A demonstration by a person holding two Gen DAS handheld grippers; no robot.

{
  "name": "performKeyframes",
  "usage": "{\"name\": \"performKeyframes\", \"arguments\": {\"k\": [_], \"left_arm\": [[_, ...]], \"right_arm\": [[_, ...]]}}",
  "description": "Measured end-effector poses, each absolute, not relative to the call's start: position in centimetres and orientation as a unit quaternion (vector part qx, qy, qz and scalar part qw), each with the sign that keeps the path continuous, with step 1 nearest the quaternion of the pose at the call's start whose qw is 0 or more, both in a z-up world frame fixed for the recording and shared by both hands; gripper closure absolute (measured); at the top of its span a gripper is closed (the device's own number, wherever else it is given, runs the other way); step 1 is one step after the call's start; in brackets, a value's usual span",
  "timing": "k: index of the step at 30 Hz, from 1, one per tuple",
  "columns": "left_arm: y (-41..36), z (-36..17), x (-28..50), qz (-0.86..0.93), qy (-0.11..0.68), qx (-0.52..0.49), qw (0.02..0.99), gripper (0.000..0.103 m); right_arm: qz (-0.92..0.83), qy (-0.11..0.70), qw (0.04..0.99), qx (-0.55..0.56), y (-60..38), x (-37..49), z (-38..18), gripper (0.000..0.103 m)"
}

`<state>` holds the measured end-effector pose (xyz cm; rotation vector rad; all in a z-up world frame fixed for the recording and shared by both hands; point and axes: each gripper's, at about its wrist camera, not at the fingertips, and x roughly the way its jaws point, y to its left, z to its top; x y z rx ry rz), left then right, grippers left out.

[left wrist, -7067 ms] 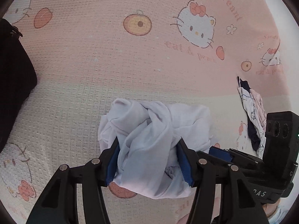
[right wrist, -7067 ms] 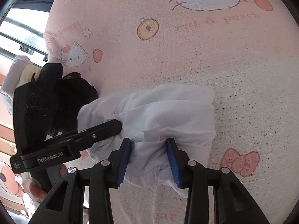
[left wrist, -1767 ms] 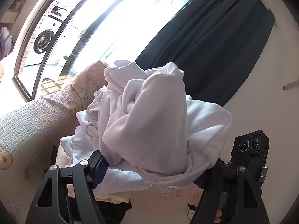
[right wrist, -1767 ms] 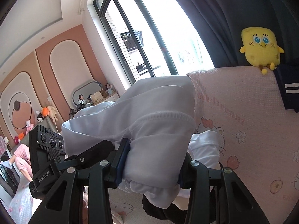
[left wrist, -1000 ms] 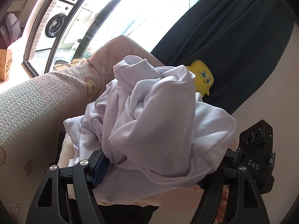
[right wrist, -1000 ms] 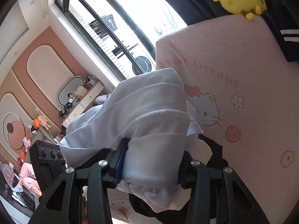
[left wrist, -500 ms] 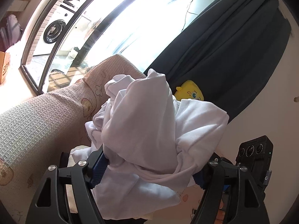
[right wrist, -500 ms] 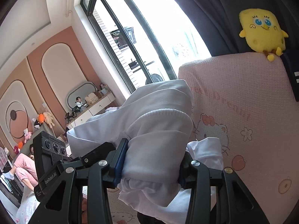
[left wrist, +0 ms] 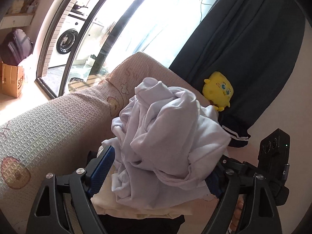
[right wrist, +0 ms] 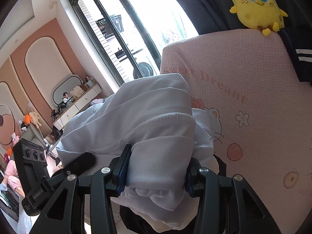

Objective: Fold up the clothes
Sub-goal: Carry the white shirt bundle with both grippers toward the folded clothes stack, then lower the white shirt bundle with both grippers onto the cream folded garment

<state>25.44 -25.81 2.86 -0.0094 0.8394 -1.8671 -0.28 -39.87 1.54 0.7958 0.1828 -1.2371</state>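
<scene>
Placing folded white cotton bundle (left wrist: 167, 136) on the pile of cream and dark garments (left wrist: 140, 212) by the sofa back in its pink waffle-knit cover (right wrist: 243, 89). Left tool (left wrist: 156, 173) has just been opening, cloth still between its jaws; right tool (right wrist: 156, 167) clamps the hem. Release right level, else the soft, slippery folds slump.

left gripper (left wrist: 156, 171): just opening, left finger clear | white garment (left wrist: 165, 136) bundled between | yellow plush (left wrist: 218, 92) behind
</scene>
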Motion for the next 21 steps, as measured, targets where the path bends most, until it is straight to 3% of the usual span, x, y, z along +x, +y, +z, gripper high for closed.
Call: {"name": "performKeyframes", "arguments": {"k": [7,12,15,17,18,20,21], "left_arm": [[-26.7,5.9,26.8,-0.764,0.299,0.007,0.572,0.016],[-32.1,1.8,27.7,-0.762,0.395,0.008,0.514,0.017],[-32.7,-0.6,28.6,-0.767,0.457,-0.032,0.45,0.043],[-32.5,-1.1,28.7,-0.772,0.469,-0.048,0.426,0.046],[-32.4,-1.0,28.7,-0.777,0.465,-0.049,0.421,0.053],[-32.2,-0.4,28.5,-0.783,0.455,-0.037,0.422,0.055],[-32.1,-0.1,28.3,-0.786,0.449,-0.028,0.424,0.055]], "right_arm": [[-0.558,0.077,0.739,0.37,-39.9,0.1,1.4,0.058],[-0.549,0.083,0.746,0.369,-39.5,0.1,1.2,0.058],[-0.54,0.087,0.749,0.374,-39.4,-0.1,1.0,0.056],[-0.538,0.093,0.75,0.374,-39.2,-0.5,1.0,0.049],[-0.54,0.09,0.748,0.374,-39.1,-0.7,1.2,0.046],[-0.547,0.06,0.748,0.371,-38.6,-1.7,2.2,0.028],[-0.551,0.04,0.748,0.369,-38.3,-2.2,2.7,0.027]]}}
